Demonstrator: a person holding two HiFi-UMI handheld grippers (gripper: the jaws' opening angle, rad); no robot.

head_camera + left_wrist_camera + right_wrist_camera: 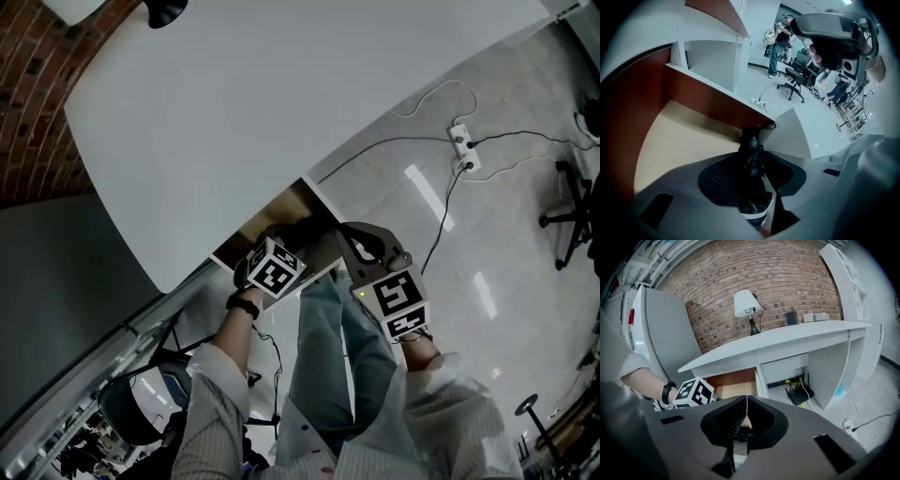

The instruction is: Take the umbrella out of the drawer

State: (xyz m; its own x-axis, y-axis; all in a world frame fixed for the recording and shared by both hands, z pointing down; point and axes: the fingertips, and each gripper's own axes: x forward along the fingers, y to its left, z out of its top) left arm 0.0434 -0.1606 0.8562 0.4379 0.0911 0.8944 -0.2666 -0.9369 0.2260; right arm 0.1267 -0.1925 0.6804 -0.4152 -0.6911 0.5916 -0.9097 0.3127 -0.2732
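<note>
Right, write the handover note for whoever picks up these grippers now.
Left gripper: jaws apart, reaching down into the open drawer, with the black folded umbrella between them. No firm grip shows yet.
Right gripper: shut and empty, held in front of the desk, outside the drawer.
Done: the drawer is open and the left gripper is at the umbrella.
To do: close the left gripper on the umbrella and lift it clear of the drawer.
</note>
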